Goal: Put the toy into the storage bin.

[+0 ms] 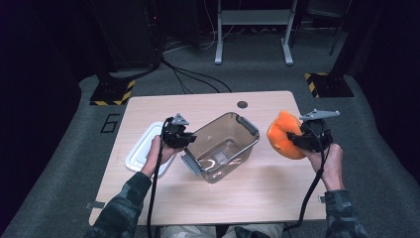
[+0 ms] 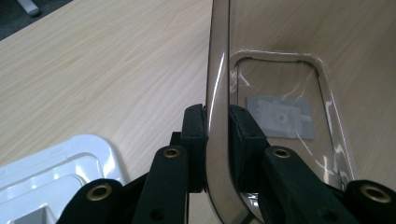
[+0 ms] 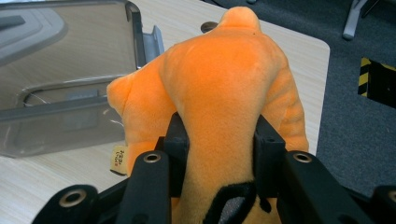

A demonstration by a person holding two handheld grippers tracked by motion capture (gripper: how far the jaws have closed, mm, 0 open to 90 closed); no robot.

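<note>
An orange plush toy of soft fleece (image 3: 224, 88) is held clear of the pale wooden tabletop (image 1: 257, 193) at its right side, pinched through its middle by the right gripper (image 1: 297, 135), whose black fingers (image 3: 176, 140) are clenched into the fabric on both sides. A small cream label (image 3: 120, 159) hangs from the toy's lower edge, and a dark patch shows on the plush near the gripper's body. In the high view the toy sits just right of a smoke-tinted, clear plastic rectangular storage box (image 1: 223, 146), near it but not touching.

The box stands open-topped at the centre of the tabletop, turned at an angle, with grey latch handles (image 1: 247, 125) at its two short ends. The left gripper (image 1: 190, 140) grasps the box's near-left wall: in the left gripper view one finger (image 2: 194, 135) presses the outside of the wall and the other the inside. A grey sticker (image 2: 280, 116) shows through the box's floor.

Just left of the box, under the person's left hand (image 1: 157, 151), lies a white plastic lid (image 1: 138, 148) flat on the tabletop. Camouflage-patterned sleeves (image 1: 124, 208) enter from the bottom.
</note>
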